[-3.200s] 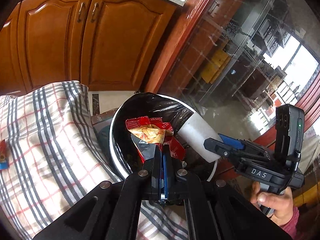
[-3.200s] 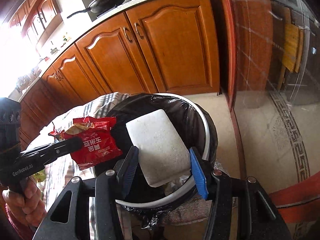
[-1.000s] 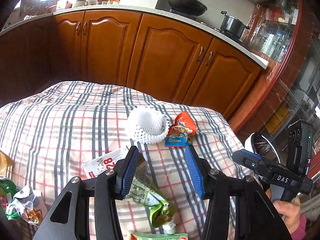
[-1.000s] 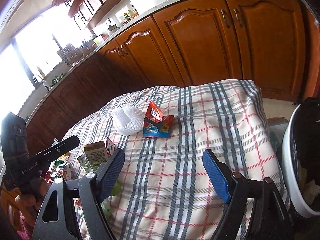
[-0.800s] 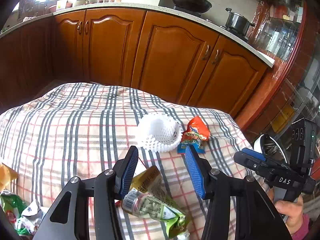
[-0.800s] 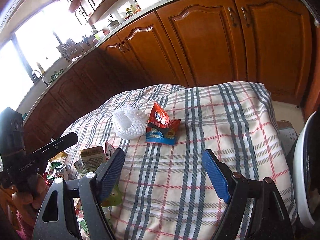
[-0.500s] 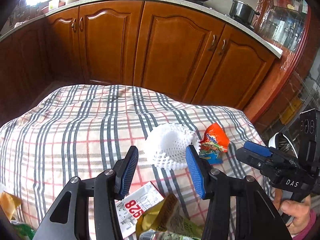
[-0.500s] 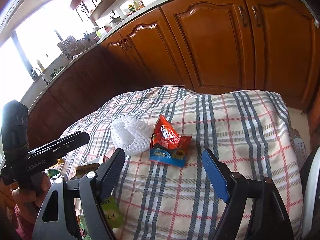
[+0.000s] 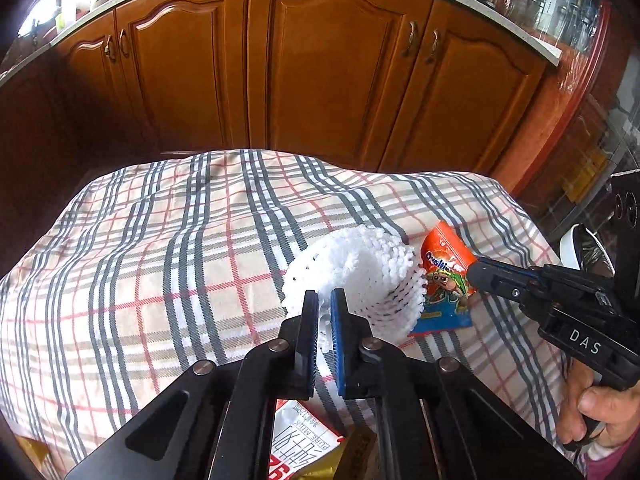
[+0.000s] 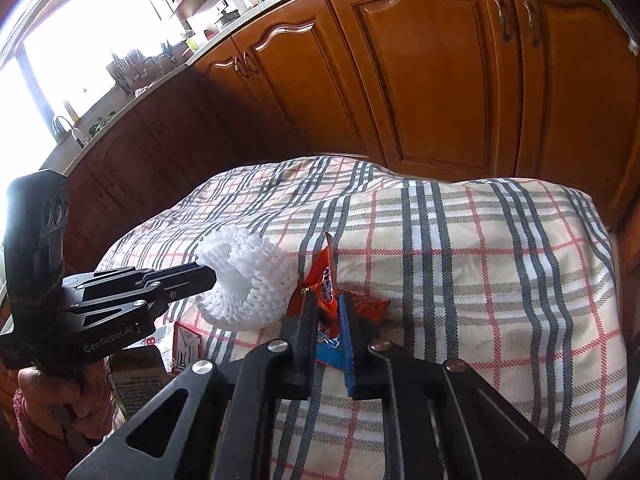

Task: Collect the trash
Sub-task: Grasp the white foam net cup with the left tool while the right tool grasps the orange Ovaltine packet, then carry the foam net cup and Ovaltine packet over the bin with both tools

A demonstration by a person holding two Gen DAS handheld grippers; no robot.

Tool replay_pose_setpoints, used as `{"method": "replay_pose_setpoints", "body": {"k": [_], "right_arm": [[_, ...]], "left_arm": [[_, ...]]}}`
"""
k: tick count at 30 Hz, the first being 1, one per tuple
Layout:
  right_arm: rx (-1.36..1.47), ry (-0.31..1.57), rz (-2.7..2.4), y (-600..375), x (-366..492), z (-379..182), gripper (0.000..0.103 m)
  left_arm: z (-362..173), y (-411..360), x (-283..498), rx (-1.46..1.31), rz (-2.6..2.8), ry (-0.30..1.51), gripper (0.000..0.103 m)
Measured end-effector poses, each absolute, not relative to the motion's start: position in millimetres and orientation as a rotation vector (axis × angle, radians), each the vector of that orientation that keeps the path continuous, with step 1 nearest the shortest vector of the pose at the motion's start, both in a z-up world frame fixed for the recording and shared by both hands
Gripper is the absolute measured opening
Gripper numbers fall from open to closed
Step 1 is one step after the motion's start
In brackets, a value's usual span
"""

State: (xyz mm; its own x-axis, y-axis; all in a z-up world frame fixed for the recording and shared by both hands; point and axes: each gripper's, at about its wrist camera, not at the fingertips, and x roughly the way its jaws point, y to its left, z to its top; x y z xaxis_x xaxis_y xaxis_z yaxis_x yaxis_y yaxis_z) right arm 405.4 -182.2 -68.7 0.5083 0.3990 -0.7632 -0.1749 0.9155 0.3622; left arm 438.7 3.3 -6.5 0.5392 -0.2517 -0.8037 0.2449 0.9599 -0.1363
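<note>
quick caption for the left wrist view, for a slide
Left gripper shut on white foam net; right gripper pinches orange snack wrapper on plaid cloth.

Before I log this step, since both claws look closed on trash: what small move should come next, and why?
Probably lift both straight up off the checked cloth. The left claw pinches the white foam net, the right claw the orange snack wrapper; both pieces lie touching, so raising clears them.

The milk carton (image 9: 298, 446) is half hidden under the left gripper (image 9: 324, 300). The white bin (image 9: 570, 242) peeks from behind the right gripper (image 9: 474, 274). The snack packet (image 10: 326, 284) is partly covered.
</note>
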Motion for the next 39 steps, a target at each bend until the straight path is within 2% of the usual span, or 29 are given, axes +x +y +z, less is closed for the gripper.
{"method": "replay_pose_setpoints", "body": {"k": [2, 21, 39], "right_arm": [[0.249, 0.969, 0.351, -184.5, 400.2, -63.3, 0.001], [0.295, 0.842, 0.309, -244.2, 312.1, -10.3, 0.001], [0.376, 0.768, 0.123, -352.0, 226.4, 5.6, 0.001]], "left_arm": [[-2.6, 1.9, 431.6, -0.001, -0.294, 0.938, 0.003], [37.1, -21.1, 312.6, -0.077, -0.418, 0.786, 0.003], [35.7, -106.9, 302.2, -0.076, -0.583, 0.823, 0.003]]}}
